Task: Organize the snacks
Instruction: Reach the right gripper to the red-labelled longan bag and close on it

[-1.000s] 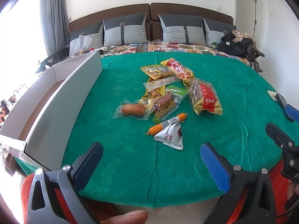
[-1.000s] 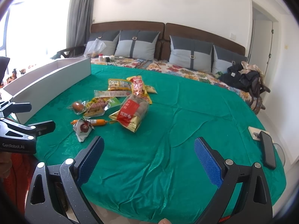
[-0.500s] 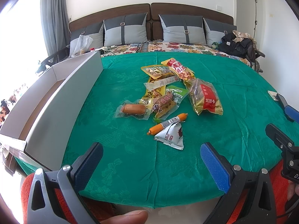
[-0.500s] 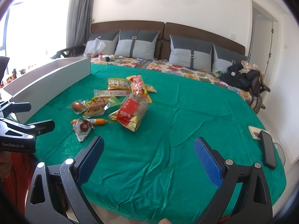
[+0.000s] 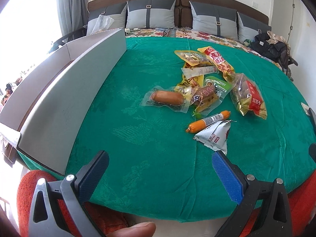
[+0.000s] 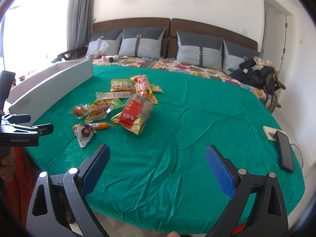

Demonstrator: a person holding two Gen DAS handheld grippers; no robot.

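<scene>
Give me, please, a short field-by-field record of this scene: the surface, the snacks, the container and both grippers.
surface: green cloth spread on a bed
snacks: loose pile on the cloth, none in the box
nearest snacks: orange sausage stick touching a silver triangular packet
largest snack: red and gold bag
container: long white box at the cloth's left edge
left gripper: open, holding nothing, over the cloth's near edge
right gripper: open, holding nothing
other: black phone at the right edge
</scene>
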